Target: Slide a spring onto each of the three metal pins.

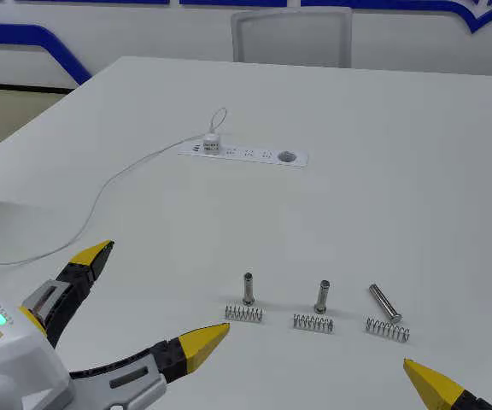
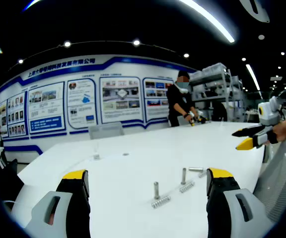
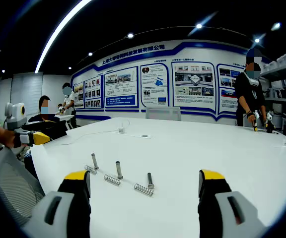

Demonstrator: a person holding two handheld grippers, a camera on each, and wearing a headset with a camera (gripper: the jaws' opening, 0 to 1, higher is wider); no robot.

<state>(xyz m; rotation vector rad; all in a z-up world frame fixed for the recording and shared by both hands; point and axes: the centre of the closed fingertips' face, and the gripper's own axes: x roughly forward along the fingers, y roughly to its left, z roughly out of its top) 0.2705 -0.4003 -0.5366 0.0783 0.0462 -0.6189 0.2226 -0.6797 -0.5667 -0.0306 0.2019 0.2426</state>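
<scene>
We hold the left gripper (image 1: 162, 289) released, its yellow-tipped jaws spread wide just over the matte white table (image 1: 357, 171), near the left spring (image 1: 244, 313) yet touching nothing. The right gripper (image 3: 143, 174) is spread and empty too, near the row's other end. We judge that both stand wide because no part has been picked yet, so the task is at its very start.

Each spring lies crosswise just before its own pin, apart from it: the left spring and left pin (image 1: 248, 288), the middle spring (image 1: 313, 322) and middle pin (image 1: 322, 295), the right spring (image 1: 387, 330) and right pin (image 1: 383, 302). The pairing looks meant to give every pin its own coil. Two pins stand upright on their broader heads, ready to take a spring from above; the right pin lies on its side.

The pins are smooth, shiny metal cylinders; the springs are thin wire coils, likely to roll or squash under a hard pinch. A power strip (image 1: 246, 154) lies well beyond
</scene>
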